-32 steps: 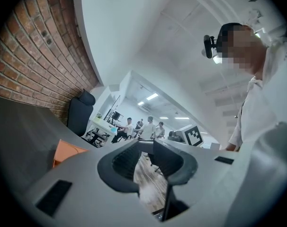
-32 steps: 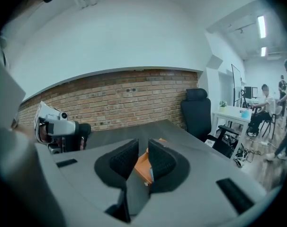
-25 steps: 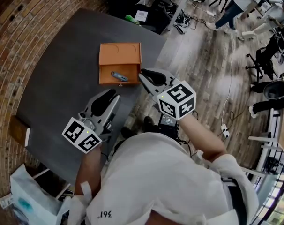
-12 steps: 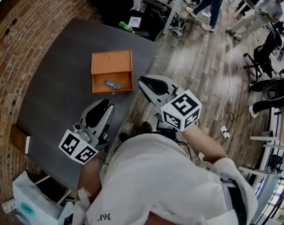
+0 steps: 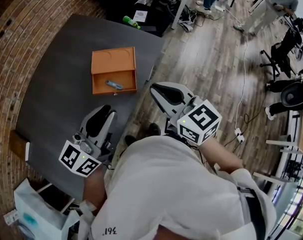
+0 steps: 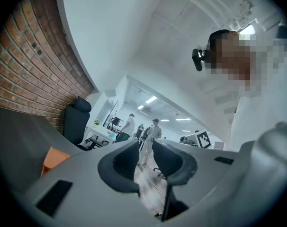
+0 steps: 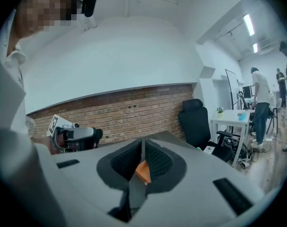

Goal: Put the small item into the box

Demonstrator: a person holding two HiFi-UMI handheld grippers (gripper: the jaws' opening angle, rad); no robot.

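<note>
Surface: dark grey matte flat-topped table [image 5: 56, 84], one slab, head view.
Edges: red brick wall [image 5: 11, 59] along 9 o'clock side; wood-plank floor [image 5: 201, 69] off 3 o'clock side.
Directly on it: orange rectangular open box [image 5: 114, 60], at 1 o'clock from table centre, near the 3 o'clock edge.
Box pose: flat, lid folded back toward 12 o'clock.

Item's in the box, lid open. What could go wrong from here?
1. The orange box lies open with the small item loose in its tray, so tipping or lifting the box before it is closed could spill the item.
2. The box sits close to the edge of the table on the floor side. A bump might push it off.
</note>
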